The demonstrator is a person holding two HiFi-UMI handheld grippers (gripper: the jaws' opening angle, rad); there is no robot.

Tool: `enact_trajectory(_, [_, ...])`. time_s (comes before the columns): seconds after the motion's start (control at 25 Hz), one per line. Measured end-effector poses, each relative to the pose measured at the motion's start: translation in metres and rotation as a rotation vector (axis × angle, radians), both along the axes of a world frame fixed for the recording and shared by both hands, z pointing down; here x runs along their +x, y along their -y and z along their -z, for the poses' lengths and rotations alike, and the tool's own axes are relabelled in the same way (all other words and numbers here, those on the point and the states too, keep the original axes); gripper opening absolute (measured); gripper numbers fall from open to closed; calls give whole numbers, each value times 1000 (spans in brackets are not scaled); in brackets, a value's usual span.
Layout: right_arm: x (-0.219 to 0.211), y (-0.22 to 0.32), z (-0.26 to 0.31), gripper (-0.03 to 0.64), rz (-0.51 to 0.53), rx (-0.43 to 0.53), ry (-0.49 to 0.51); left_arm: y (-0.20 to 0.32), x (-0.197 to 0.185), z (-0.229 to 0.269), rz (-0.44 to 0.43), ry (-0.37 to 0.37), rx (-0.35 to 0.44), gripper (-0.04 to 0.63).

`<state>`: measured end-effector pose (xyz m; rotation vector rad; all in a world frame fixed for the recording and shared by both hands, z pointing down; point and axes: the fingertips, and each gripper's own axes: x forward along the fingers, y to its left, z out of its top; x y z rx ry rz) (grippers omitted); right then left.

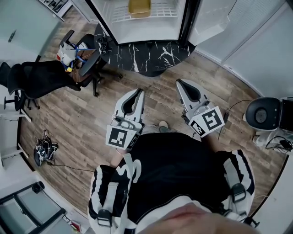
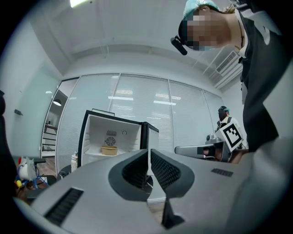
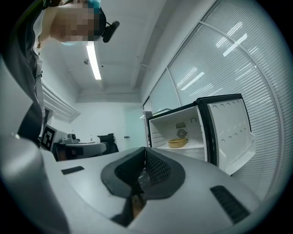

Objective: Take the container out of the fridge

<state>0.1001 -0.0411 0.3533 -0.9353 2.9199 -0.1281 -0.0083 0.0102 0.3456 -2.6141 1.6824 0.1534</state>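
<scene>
Left gripper point(image 1: 137, 94) and right gripper point(image 1: 181, 84): jaws of both pressed together, nothing between them, over the wood floor point(image 1: 91, 114), well apart from the open fridge point(image 1: 137, 33). The yellow container point(image 1: 139, 7) sits mid-shelf inside, beneath the rear fan vent point(image 2: 111, 139). No print is legible.

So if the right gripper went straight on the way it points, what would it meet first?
Probably the open fridge, at the opening's edge away from the door; the way there looks free. The container sits off that line. Depth is unclear.
</scene>
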Motion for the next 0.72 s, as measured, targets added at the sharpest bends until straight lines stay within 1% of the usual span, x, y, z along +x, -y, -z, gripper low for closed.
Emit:
enact_trajectory(0.24, [1,0,0,11,9,0,1,2,4,-1,-6,-13,-8,25])
enact_trajectory(0.48, [1,-3,1,11,24,2,6,-3,0,-3,23,-1,-2,25])
enact_trajectory(0.72, [-3,-11,-5,11,54,-12,2,-9,2,-7,30,-31,-21,25])
